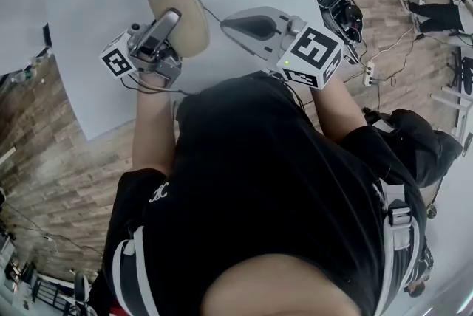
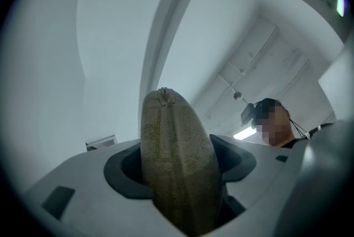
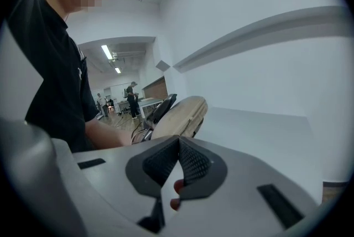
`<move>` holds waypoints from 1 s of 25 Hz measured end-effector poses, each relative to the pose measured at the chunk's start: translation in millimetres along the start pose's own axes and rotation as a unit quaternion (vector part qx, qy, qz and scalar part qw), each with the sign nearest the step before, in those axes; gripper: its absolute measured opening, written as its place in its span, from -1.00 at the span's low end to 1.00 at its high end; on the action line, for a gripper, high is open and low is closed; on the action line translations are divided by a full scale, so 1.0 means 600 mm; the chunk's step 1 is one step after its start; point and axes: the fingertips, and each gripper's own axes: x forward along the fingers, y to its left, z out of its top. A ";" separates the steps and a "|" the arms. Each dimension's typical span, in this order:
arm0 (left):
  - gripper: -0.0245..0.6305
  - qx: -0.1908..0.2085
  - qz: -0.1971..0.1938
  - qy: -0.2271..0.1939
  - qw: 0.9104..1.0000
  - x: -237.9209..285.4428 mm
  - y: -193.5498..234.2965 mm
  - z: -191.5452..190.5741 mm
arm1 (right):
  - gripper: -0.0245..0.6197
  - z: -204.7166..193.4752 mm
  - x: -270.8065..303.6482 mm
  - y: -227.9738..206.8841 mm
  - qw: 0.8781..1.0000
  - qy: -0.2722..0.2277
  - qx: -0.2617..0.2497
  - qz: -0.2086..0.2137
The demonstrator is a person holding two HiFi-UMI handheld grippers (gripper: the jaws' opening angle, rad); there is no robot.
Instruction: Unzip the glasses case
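A tan oval glasses case (image 1: 179,7) is held up over the white table (image 1: 96,26). My left gripper (image 1: 167,21) is shut on it. In the left gripper view the glasses case (image 2: 176,158) stands on edge between the dark pads (image 2: 123,170), its zipper seam running up the near edge to the top. My right gripper (image 1: 226,24) hovers just right of the case, apart from it. Its ribbed pads (image 3: 191,163) meet with nothing between them. Beyond them the glasses case (image 3: 181,114) shows, tilted, in the left gripper's dark jaws.
The table's front edge (image 1: 111,131) runs close to the person's body. Wooden floor lies on both sides. Cables, a power strip (image 1: 367,73) and black equipment (image 1: 338,1) sit on the floor to the right. People stand far off (image 3: 133,98) in the room.
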 end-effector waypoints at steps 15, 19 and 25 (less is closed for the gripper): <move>0.03 -0.026 0.036 -0.076 0.996 -0.017 0.025 0.030 | -0.87 -0.037 0.017 0.027 0.999 0.030 0.019 0.010; 0.03 -0.030 0.044 -0.090 0.995 -0.014 0.028 0.037 | -0.87 -0.044 0.014 0.029 0.999 0.032 0.028 0.011; 0.03 -0.033 0.063 -0.113 0.991 -0.012 0.038 0.045 | -0.87 -0.050 0.019 0.032 0.998 0.035 0.043 0.019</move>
